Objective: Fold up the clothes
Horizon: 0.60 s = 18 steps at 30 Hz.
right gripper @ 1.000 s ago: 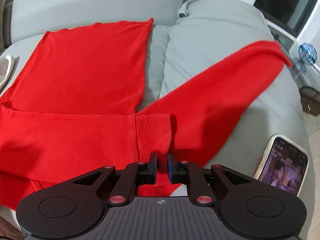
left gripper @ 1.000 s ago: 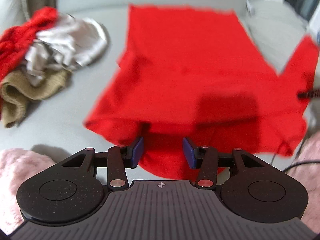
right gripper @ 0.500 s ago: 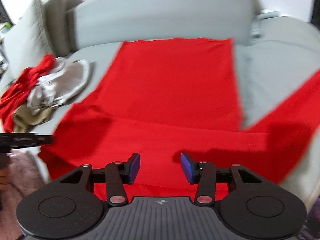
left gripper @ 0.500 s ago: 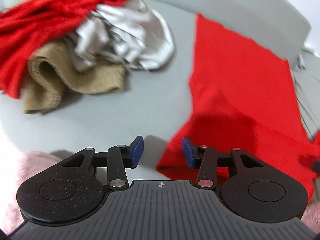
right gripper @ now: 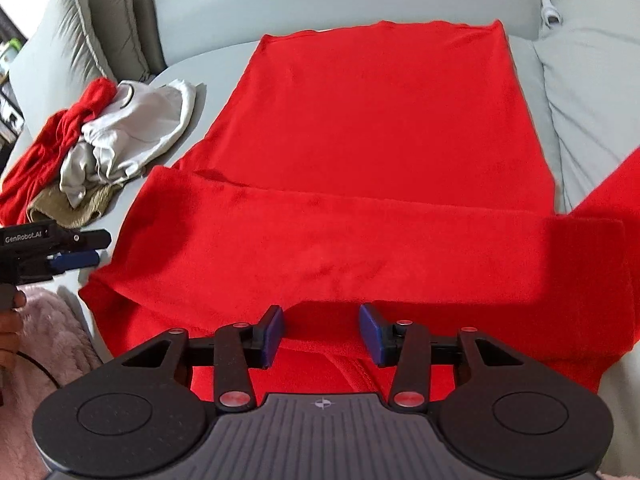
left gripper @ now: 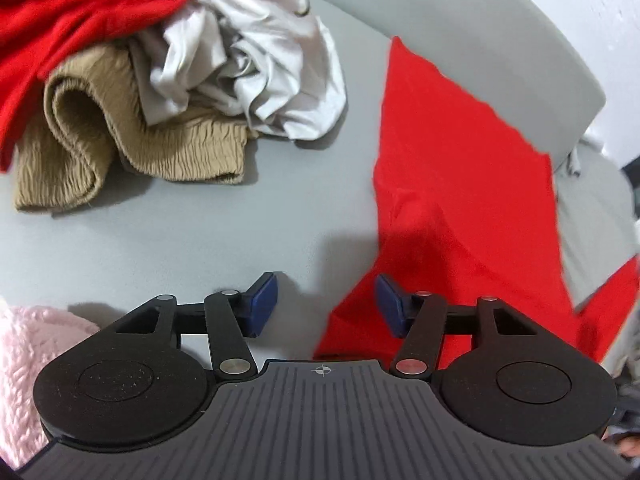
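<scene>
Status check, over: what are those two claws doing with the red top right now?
Left gripper opening, empty, at red sweater's corner. Right gripper open over its folded sleeve. Clothes pile lies clear.

Red long-sleeve top [right gripper: 372, 128]: I see it spread flat on the grey sofa seat, body running away from the camera to the backrest, far hem straight, fabric smooth w/ few wrinkles. One sleeve [right gripper: 320, 248] is folded across the near part of the body, lying as a horizontal band, cuff end at approx. the right side. Other sleeve [right gripper: 612, 184] extends diagonally off to the right over a grey cushion. Left view: I see the top's near left corner [left gripper: 360, 312] lying flat.

Unfolded pile [right gripper: 92, 144], well apart to the left of the top: crumpled red garment, white/silver garment, tan ribbed garment, all heaped together, touching.
</scene>
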Each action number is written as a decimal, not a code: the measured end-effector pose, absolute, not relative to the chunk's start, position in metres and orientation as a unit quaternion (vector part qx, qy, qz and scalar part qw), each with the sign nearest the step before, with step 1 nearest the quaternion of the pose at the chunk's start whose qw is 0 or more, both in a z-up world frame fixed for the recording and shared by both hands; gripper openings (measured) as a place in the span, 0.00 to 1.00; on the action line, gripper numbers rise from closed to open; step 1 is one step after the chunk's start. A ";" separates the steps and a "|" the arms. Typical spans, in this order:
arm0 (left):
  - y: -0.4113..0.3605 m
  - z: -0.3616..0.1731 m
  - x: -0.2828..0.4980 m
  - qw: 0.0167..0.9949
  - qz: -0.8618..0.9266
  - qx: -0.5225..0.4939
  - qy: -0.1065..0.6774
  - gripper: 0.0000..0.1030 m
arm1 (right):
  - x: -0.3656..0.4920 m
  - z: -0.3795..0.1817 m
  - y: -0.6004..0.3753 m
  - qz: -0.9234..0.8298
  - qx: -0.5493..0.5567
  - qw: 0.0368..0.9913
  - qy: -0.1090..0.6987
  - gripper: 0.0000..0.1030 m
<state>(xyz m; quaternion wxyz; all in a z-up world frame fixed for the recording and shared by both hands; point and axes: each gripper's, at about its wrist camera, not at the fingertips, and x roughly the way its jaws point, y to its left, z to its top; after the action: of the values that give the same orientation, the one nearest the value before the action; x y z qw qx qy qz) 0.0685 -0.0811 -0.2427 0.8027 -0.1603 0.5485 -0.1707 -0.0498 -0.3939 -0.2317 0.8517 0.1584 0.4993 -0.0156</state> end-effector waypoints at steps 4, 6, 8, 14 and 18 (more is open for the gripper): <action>-0.096 -0.248 0.072 0.786 -0.213 -0.137 0.564 0.59 | -0.049 -0.234 -0.393 -0.016 0.158 0.850 0.503 0.42; -0.103 -0.250 0.074 0.779 -0.227 -0.127 0.571 0.58 | -0.048 -0.234 -0.392 -0.016 0.157 0.849 0.504 0.42; -0.112 -0.252 0.076 0.765 -0.241 -0.117 0.585 0.50 | -0.048 -0.234 -0.394 -0.016 0.160 0.849 0.504 0.42; -0.115 -0.225 0.061 0.805 -0.193 -0.088 0.554 0.06 | -0.049 -0.235 -0.394 -0.014 0.160 0.849 0.503 0.42; -0.136 -0.216 0.037 0.829 -0.168 -0.001 0.533 0.08 | -0.048 -0.235 -0.391 -0.012 0.153 0.849 0.505 0.42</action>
<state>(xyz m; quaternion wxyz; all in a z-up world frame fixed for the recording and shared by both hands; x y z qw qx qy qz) 0.0372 -0.1356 -0.2163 0.8291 -0.0010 0.5333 -0.1679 -0.0478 -0.3915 -0.2354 0.8494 0.1535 0.5048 -0.0117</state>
